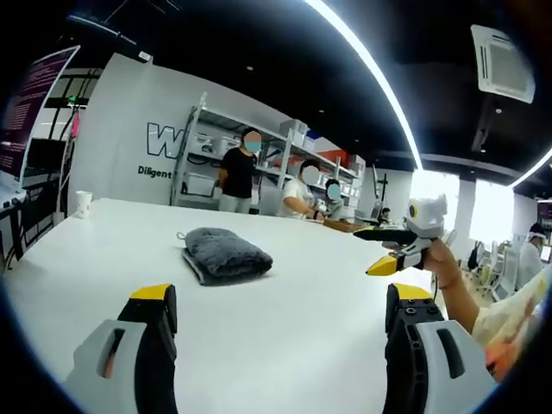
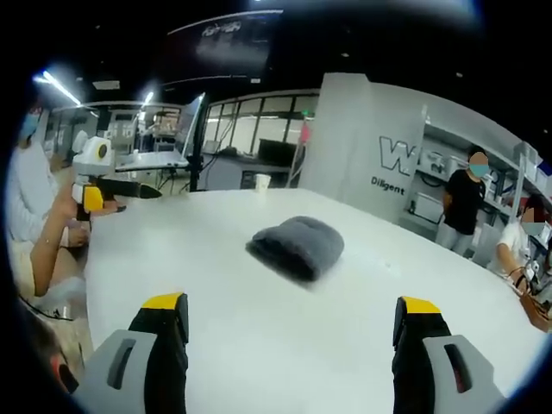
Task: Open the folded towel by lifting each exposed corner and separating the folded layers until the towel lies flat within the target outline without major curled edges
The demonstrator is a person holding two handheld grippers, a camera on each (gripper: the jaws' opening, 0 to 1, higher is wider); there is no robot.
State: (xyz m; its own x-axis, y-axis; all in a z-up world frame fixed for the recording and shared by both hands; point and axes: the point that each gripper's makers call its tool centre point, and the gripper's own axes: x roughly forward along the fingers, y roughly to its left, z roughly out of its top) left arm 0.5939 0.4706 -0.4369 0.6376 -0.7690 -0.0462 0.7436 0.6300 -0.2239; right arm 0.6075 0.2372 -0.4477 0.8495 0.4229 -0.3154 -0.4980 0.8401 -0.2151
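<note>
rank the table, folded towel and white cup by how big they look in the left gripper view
1. white table, by far the largest.
2. folded grey towel.
3. white cup, smallest, though it stands farther from the camera at the table's far edge, so its true size against the towel is unsure.

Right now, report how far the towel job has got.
Nothing is done: the dark grey plush towel lies fully folded on the white table, no corner lifted. Nothing is in hand: the left tongs and right tongs are both open and apart from the towel. I see no target outline. All the unfolding and flattening is left.
</note>
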